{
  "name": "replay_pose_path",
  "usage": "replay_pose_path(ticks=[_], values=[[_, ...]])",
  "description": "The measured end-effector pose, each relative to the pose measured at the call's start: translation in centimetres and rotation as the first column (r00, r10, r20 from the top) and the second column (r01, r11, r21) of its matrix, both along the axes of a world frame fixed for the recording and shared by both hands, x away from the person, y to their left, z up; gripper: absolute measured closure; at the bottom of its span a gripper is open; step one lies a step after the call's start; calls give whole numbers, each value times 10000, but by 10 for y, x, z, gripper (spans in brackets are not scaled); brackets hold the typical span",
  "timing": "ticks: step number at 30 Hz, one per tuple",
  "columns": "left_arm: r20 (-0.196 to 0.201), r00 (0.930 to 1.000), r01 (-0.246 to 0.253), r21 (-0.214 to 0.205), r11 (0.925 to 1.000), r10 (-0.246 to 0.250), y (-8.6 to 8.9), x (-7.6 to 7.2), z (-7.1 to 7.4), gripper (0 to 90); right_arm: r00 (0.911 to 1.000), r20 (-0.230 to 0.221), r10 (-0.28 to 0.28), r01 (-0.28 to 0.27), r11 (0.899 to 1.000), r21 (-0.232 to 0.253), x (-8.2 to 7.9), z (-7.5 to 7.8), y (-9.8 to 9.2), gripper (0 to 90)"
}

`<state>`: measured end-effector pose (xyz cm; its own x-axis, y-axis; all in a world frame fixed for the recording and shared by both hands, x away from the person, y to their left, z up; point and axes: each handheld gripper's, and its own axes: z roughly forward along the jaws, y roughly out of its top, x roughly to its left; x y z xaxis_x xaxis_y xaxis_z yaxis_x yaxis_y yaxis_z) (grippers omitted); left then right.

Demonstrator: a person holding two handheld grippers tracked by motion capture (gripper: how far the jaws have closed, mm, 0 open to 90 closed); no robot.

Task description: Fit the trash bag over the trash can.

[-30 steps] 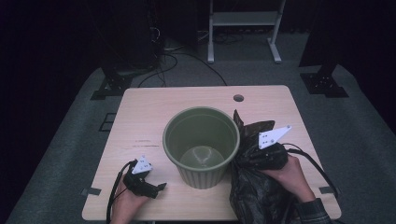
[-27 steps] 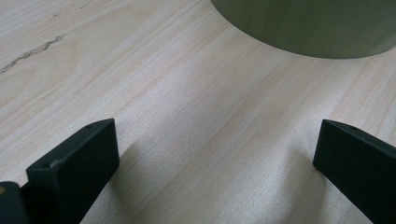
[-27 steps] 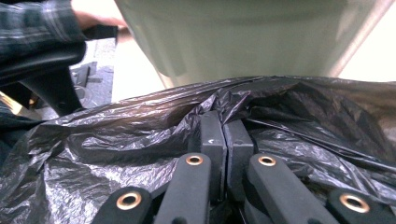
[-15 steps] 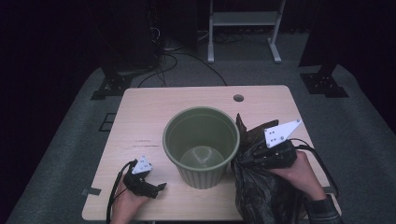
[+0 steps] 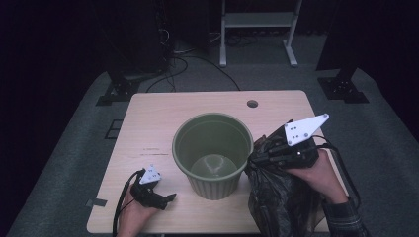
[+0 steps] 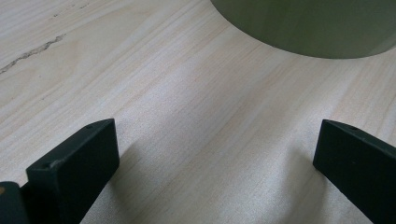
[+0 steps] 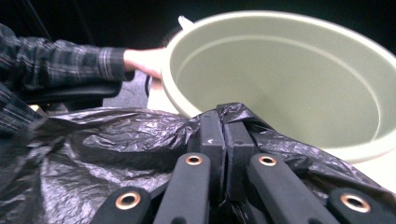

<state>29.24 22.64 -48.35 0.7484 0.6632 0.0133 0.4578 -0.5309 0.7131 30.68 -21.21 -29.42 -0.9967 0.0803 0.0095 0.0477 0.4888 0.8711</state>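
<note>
On table: green bin, upright, at centre. Black bag, crumpled, touching the bin's right side, its top edge pinched in right gripper, jaws clamped together on the plastic. Left gripper, at the bin's lower left, resting on the wood, jaws spread wide, holding nothing.

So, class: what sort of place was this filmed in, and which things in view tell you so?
Probably a lab or recording studio: a lone wooden table on grey carpet, black surroundings, stand bases and loose cables on the floor behind.
</note>
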Motion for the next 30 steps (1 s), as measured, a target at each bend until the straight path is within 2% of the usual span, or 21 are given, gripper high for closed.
replay_pose_path(ticks=[7, 12, 24, 30], values=[[-2, 10000, -1, 1, 10000, 1, 0, 0, 0, 0, 9991, 353, 236, -240, 9996, 118, 4, 18, 15, 884], [-2, 10000, -2, 1, 10000, 2, 0, 0, 0, 0, 9982, 383, 462, -469, 9988, 162, 10, 27, 29, 883], [-8, 10000, 15, -8, 10000, -15, 0, 0, 0, 0, 9921, 186, 1243, -1249, 9915, 353, 27, 49, 84, 884], [-10, 10000, 36, -9, 10000, -36, 0, 0, 0, 0, 9880, 120, 1539, -1542, 9876, 280, 34, 52, 118, 884]])
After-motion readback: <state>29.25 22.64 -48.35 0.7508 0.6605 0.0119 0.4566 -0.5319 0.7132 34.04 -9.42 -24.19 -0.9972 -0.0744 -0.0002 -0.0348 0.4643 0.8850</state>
